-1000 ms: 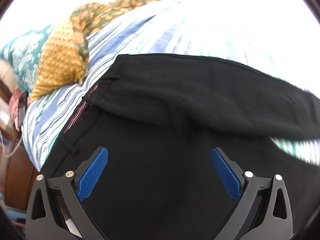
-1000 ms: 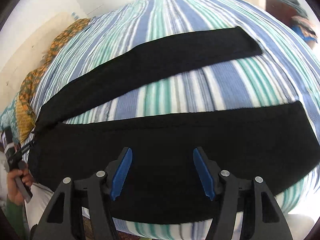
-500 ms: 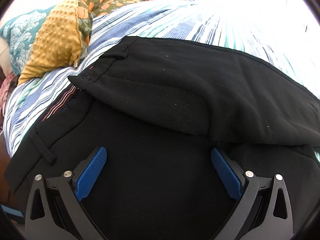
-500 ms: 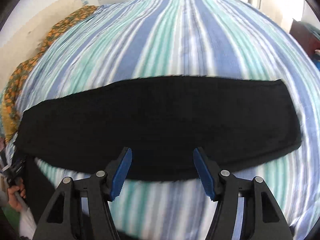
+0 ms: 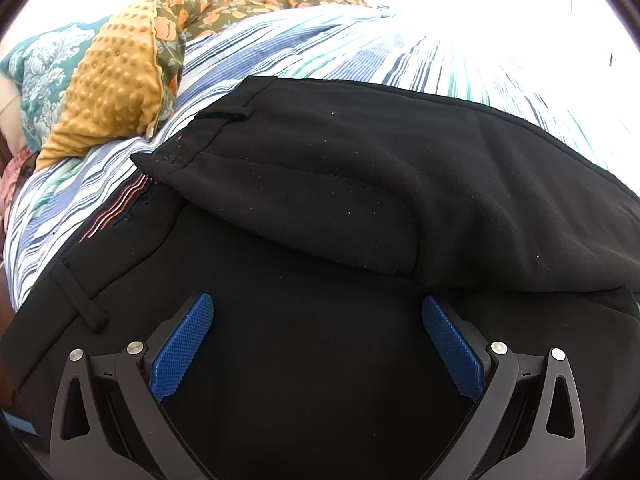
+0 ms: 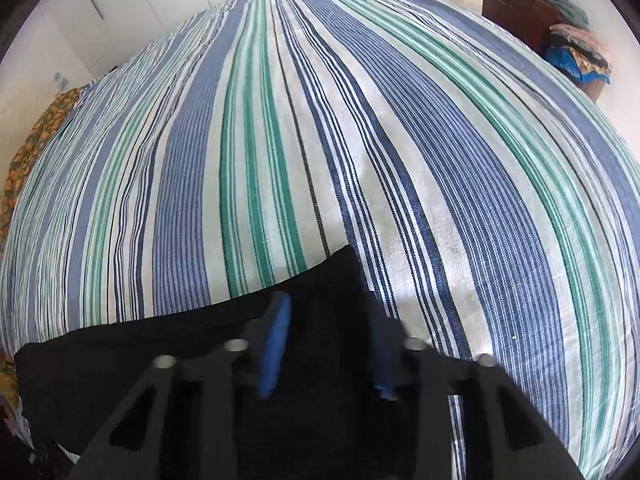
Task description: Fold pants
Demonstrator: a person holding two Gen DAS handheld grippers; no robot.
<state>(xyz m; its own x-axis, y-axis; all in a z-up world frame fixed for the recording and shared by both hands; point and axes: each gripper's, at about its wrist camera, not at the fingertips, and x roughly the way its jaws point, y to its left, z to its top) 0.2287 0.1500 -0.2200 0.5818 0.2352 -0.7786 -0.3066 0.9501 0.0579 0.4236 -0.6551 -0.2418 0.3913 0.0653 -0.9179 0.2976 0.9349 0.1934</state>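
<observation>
Black pants [image 5: 360,200] lie on a striped bed sheet [image 5: 280,52], one half laid over the other at the waistband end. A belt loop [image 5: 84,300] shows at the near left. My left gripper [image 5: 318,344] hovers over the lower layer, jaws wide apart and empty. In the right wrist view the leg end of the pants [image 6: 200,344] lies at the bottom, its corner [image 6: 344,256] pointing up. My right gripper [image 6: 328,344] is blurred over that black cloth, blue pads [image 6: 276,344] still apart; I cannot tell if cloth is between them.
A yellow dotted and floral blanket [image 5: 120,80] and a teal pillow [image 5: 36,76] lie at the bed's left end. The striped sheet [image 6: 360,140] stretches far ahead. A dark wooden cabinet with piled clothes [image 6: 568,40] stands at the right.
The right gripper has swept down and right to the leg end; the two legs now lie together. Its jaws have narrowed. The left gripper has barely moved.
</observation>
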